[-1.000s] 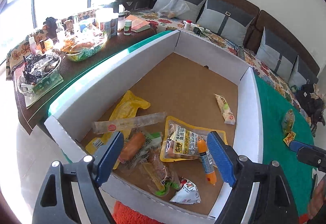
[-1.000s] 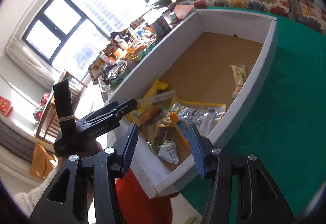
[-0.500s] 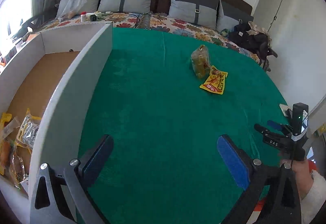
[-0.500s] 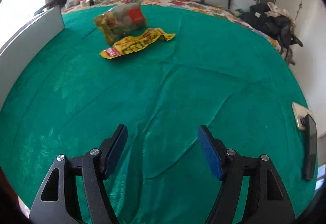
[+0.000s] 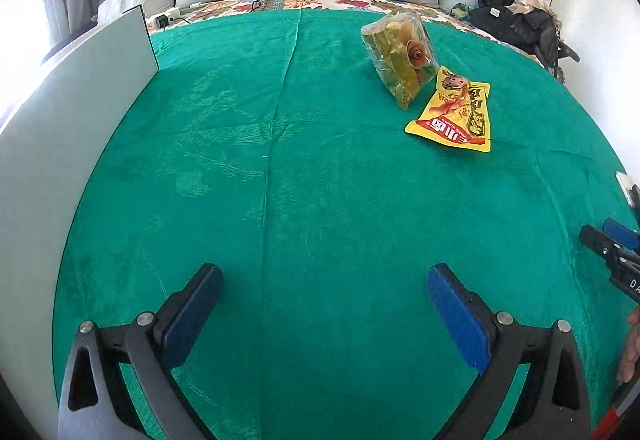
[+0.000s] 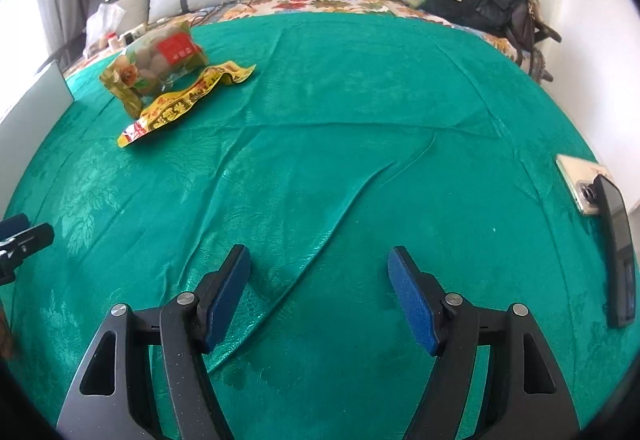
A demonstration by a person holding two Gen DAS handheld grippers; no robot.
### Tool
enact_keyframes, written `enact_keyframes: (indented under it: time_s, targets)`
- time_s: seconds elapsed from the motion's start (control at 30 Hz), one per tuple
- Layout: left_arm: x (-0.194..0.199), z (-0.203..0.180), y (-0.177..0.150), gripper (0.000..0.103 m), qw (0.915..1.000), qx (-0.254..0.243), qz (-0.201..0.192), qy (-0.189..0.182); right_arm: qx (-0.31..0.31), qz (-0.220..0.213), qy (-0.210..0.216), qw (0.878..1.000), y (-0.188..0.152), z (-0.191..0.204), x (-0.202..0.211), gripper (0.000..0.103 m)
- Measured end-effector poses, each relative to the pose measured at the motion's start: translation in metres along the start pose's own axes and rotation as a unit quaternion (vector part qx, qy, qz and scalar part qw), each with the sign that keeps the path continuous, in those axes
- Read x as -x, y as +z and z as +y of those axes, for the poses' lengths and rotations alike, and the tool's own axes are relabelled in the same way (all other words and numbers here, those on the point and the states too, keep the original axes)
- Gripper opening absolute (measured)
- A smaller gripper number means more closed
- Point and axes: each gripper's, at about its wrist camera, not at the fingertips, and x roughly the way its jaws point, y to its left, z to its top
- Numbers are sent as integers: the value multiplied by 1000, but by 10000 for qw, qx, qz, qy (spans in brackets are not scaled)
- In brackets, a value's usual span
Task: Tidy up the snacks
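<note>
Two snacks lie on the green cloth (image 5: 280, 180), far from my fingers: a clear bag of round pieces (image 5: 400, 56) with a red label whose print I cannot read, leaning over, and a flat yellow packet (image 5: 454, 112) with red Chinese characters, touching the bag on its near side. My left gripper (image 5: 324, 304) has its blue pads spread wide with only cloth between them. My right gripper (image 6: 319, 288) stands open too, somewhat narrower, holding nothing; white letters "DA" show on its body at the right edge of the left view. Left of me rises the white wall of the box (image 5: 80, 100). Near the cloth's right edge lie two phones (image 6: 600, 200). Between my grippers and the snacks the cloth is bare but creased.
</note>
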Motion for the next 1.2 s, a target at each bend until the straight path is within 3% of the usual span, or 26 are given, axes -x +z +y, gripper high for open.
enact_keyframes:
  time_s: [0.67,0.73,0.83,0.93,1.03,1.1,1.2]
  targets:
    - [-5,-1,-2,103,9999,-99,-127,50,-123,-16,-65,9999,1,-7,-4,87]
    - [-5,-2,1,103,9998,-202,23,-26,-123,-12,-52,9999,1,-7,-4,88]
    - [-2,-4,31,102,9985,-424,166,-297,-124,-10,-49,9999,1,-8,-4,88]
    - [6,-15,88,102,9969,-574,-47,-542,-127,-7,-34,9999,2,-8,-4,89]
    - [-10,-35,148,102,9939,-783,157,-766,-119,1,-25,9999,2,-7,-5,90]
    - [-30,-53,178,102,9920,-974,349,-728,-117,3,-21,9999,2,-7,-5,91]
    - [-73,-71,204,102,9898,-1115,808,-372,-117,3,-19,9999,2,-7,-4,91]
